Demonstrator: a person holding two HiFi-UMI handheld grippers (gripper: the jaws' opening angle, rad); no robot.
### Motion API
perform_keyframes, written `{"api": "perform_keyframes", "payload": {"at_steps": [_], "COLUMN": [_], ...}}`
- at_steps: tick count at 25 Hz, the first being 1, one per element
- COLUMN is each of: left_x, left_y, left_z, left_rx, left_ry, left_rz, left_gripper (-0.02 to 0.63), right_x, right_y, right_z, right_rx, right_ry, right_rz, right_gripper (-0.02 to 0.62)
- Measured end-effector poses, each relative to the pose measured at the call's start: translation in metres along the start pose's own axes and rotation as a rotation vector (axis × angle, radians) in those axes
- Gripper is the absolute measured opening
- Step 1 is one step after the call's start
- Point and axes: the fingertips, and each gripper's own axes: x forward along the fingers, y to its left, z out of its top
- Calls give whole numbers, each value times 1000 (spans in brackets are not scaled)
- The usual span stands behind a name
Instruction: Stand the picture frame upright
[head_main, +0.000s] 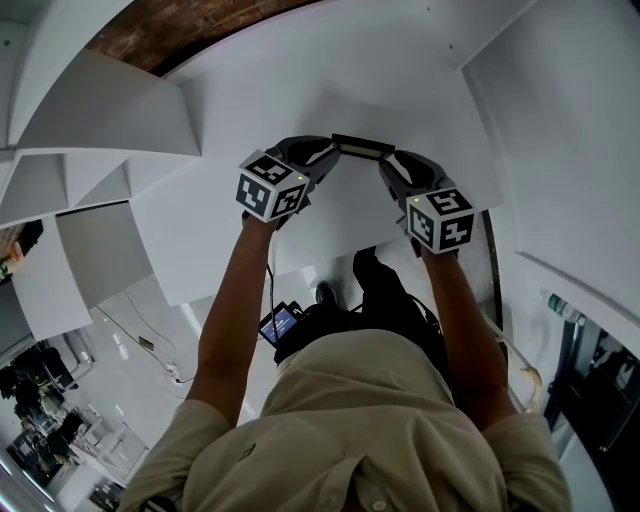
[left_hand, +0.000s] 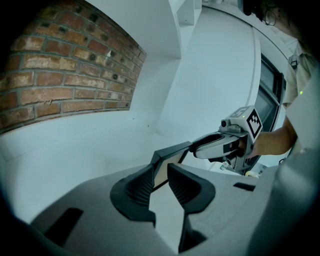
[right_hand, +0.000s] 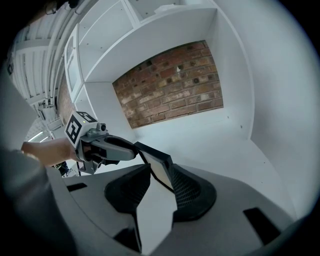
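A black picture frame (head_main: 362, 146) with a cream face hangs in the air between my two grippers, a little above the white shelf board (head_main: 220, 215). My left gripper (head_main: 335, 152) is shut on its left end and my right gripper (head_main: 388, 162) on its right end. In the left gripper view the frame's corner (left_hand: 170, 150) sits between the ribbed pads of the left gripper (left_hand: 161, 172), with the right gripper (left_hand: 215, 142) clamping the far end. The right gripper view mirrors this. There the frame (right_hand: 152, 151) is in the right gripper (right_hand: 160, 172), and the left gripper (right_hand: 117, 146) holds the other end.
The shelf bay has a brick back wall (right_hand: 170, 80) and a white side panel (right_hand: 235, 75). More white shelf compartments (head_main: 90, 190) lie to the left. Below, the person's legs and a floor with cables (head_main: 150, 345) show.
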Motion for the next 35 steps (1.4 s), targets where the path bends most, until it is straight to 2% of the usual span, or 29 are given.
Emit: {"api": "perform_keyframes", "payload": {"at_steps": [24, 35], "left_x": [-2, -33], "left_y": [2, 0], "left_z": [-4, -4], "left_rx": [7, 21], "left_ry": [4, -14], "left_rz": [26, 63], "left_gripper": [80, 80], "right_x": [2, -13], "right_y": [-1, 5], "right_z": [-3, 0], "right_rx": [-12, -31], "right_ry": [6, -5], "right_rz": [13, -2], "right_gripper": [127, 127]}}
